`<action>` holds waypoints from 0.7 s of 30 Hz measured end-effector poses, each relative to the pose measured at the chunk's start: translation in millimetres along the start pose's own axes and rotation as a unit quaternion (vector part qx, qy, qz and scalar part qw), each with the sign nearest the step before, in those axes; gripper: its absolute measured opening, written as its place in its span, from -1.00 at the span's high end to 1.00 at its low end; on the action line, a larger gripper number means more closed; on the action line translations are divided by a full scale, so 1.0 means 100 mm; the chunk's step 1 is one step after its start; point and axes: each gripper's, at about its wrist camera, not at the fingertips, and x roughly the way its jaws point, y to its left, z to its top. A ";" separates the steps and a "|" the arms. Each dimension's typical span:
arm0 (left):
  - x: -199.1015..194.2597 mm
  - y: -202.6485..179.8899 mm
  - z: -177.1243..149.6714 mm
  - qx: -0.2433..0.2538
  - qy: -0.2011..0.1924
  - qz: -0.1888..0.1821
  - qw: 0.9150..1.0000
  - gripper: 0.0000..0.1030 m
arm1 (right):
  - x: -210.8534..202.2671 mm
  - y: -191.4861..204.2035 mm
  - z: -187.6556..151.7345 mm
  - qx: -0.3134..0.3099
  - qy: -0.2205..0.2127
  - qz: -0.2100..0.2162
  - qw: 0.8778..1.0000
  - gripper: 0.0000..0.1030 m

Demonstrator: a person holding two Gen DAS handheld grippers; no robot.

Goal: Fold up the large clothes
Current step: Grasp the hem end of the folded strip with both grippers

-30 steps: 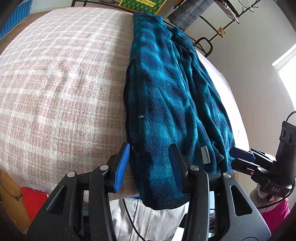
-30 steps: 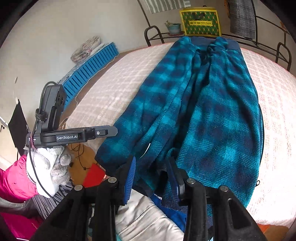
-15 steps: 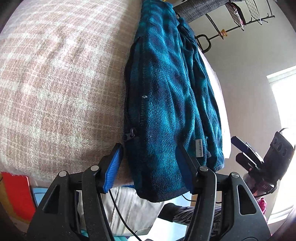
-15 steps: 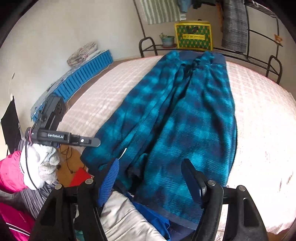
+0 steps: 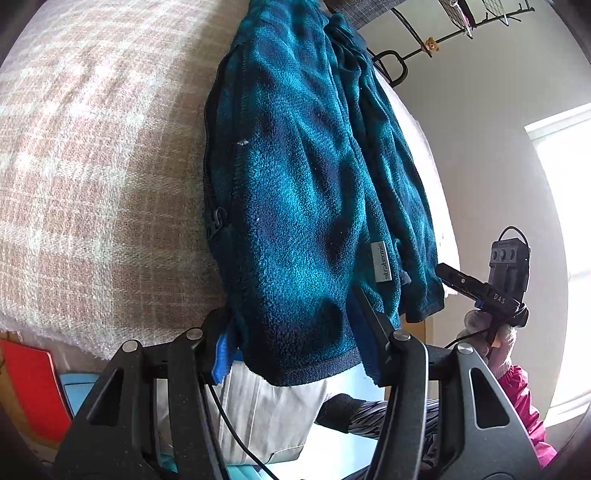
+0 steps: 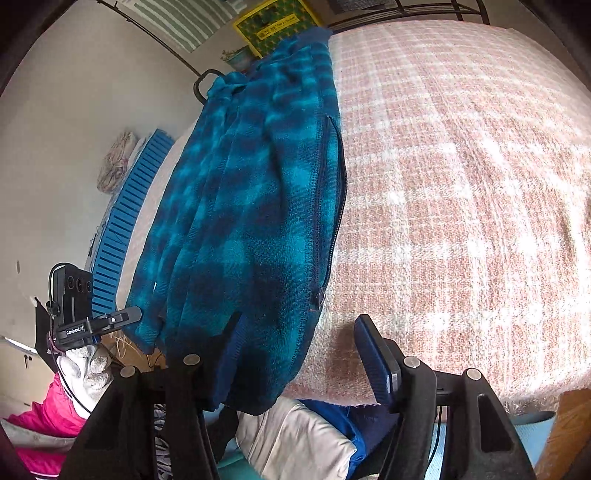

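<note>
A teal plaid fleece jacket (image 5: 306,177) lies folded lengthwise on a bed under a pink checked blanket (image 5: 92,166), its near hem hanging over the bed's edge. My left gripper (image 5: 288,310) straddles that hem beside the zipper edge, its jaws closing with fleece filling the gap. In the right wrist view the jacket (image 6: 243,206) lies left of the bare blanket (image 6: 461,184). My right gripper (image 6: 300,319) is at the hem corner under the zipper pull (image 6: 318,297), jaws closing. Its left finger is hidden behind the fleece and its right pad (image 6: 375,356) stands clear of it.
A person's pale trousers (image 5: 269,417) and a pink sleeve (image 5: 524,398) are below the bed edge. A red box (image 5: 26,387) sits on the floor at the left. A metal rack (image 5: 399,62) and a yellow box (image 6: 273,26) stand beyond the bed. A blue slatted panel (image 6: 125,218) leans by the wall.
My right gripper let go of a fold, opened wide and slid along the hem to the zipper corner, rolling as it went. My left gripper dipped onto the hem, jaws wider than before.
</note>
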 end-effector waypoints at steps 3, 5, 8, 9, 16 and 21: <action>0.01 0.00 0.01 -0.002 0.003 -0.002 1.000 0.21 | 0.09 0.12 -0.04 -0.023 0.013 0.008 1.000 -0.17; 0.00 0.02 0.03 -0.010 0.004 -0.005 1.000 0.45 | 0.14 0.18 -0.02 -0.023 0.026 0.035 0.999 -0.08; -0.04 0.01 0.07 -0.012 0.003 -0.018 1.000 0.61 | 0.22 0.32 0.01 -0.037 0.035 0.042 0.998 0.28; -0.07 -0.02 0.08 -0.008 0.001 -0.020 1.000 0.64 | 0.22 0.36 0.02 -0.039 0.036 0.043 0.998 0.46; -0.32 -0.26 0.26 -0.008 -0.033 -0.056 0.998 0.71 | 0.04 0.53 0.14 -0.012 -0.001 0.082 0.997 0.73; -0.53 -0.48 0.46 0.001 -0.065 -0.055 0.996 0.72 | -0.19 0.70 0.24 -0.013 -0.041 0.090 0.995 0.75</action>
